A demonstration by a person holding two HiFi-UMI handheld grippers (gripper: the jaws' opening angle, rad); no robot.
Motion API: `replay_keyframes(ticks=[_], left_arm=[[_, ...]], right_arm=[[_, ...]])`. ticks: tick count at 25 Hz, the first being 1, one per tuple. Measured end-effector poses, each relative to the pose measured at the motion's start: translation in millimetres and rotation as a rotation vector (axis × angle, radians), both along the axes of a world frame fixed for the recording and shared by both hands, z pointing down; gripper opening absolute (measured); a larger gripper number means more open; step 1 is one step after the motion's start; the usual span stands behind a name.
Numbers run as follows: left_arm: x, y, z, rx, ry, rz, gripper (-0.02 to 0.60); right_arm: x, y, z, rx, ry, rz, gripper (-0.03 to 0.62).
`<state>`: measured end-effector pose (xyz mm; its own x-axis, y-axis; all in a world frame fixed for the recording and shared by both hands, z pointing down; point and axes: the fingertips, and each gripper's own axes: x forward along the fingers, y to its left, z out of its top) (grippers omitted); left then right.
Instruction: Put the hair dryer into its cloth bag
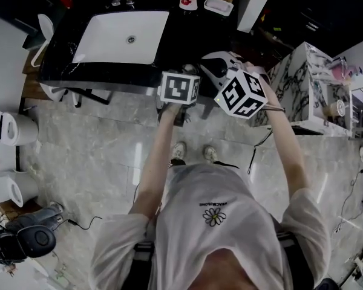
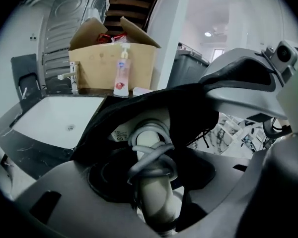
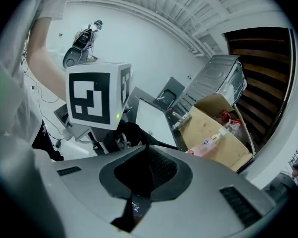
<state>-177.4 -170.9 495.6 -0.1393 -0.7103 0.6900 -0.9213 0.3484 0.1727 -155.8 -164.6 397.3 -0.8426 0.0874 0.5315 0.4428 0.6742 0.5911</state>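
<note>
Head view: a person stands at a black surface (image 1: 60, 71) with a white sink (image 1: 118, 38) set in it. Both tools are held close together over its near edge, the left gripper (image 1: 181, 80) just left of the right gripper (image 1: 221, 71). What they hold is mostly hidden under their marker cubes.

Left gripper view: the jaws are clamped on the pale handle of the hair dryer (image 2: 151, 150), which has its grey cord (image 2: 151, 165) wound around it. The dryer's far end is already inside the mouth of the black cloth bag (image 2: 139, 108). Beyond it, a pump bottle (image 2: 122, 73) stands in front of a cardboard box (image 2: 97, 66) at the far side of the sink.

Right gripper view: the jaws are pinched tight on a fold of the bag's black fabric, with the rest of the bag hanging just beyond the tips.
</note>
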Motion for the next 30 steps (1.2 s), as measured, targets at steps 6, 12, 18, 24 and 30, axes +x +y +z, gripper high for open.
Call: replay_keyframes(ticks=[6,12,18,24,30], left_arm=[[-12,-17,1,-0.021,0.006,0.015,0.261],[-20,-27,5,-0.027,0.025,0.022,0.261],[-25,-32,9,-0.031,0.043,0.019,0.261],[-31,-37,4,-0.026,0.023,0.015,0.261],[-38,-43,8,-0.035,0.051,-0.011,0.261]], right_arm=[[3,-11,2,0.015,-0.011,0.011,0.021],[5,-13,0,0.011,-0.025,0.01,0.021],[6,-14,0,0.012,-0.03,0.022,0.021],[11,-13,7,-0.002,-0.017,0.028,0.021],[12,-5,9,-0.04,-0.015,0.018,0.021]])
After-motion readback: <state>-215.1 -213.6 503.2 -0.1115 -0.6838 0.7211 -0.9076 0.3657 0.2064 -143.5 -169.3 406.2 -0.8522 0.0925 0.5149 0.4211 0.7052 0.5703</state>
